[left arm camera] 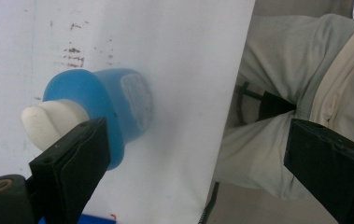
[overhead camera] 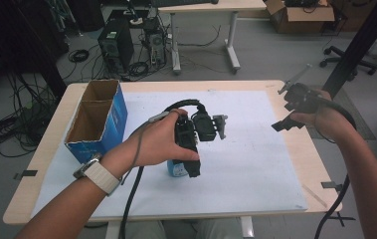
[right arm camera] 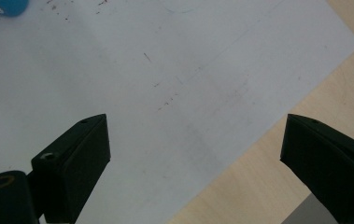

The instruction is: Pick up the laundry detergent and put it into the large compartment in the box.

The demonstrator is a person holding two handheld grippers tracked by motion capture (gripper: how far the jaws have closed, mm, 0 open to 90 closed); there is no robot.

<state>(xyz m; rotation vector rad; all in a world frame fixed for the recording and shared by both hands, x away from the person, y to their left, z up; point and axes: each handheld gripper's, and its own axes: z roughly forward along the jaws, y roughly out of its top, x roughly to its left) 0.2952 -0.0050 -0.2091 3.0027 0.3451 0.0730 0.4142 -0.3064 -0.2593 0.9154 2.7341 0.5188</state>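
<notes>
blue bottle point(left arm camera: 114, 112) (white cap), left gripper point(left arm camera: 193, 158) over it

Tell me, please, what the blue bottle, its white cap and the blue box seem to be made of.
Bottle: probably plastic, translucent blue, smooth with a soft sheen. Cap: likely plastic, opaque off-white, matte, moulded. Box: cardboard, brown raw inside, printed glossy blue outside.

Lab: computer towers point(overhead camera: 116, 47), tangled floor cables point(overhead camera: 7, 132).
</notes>
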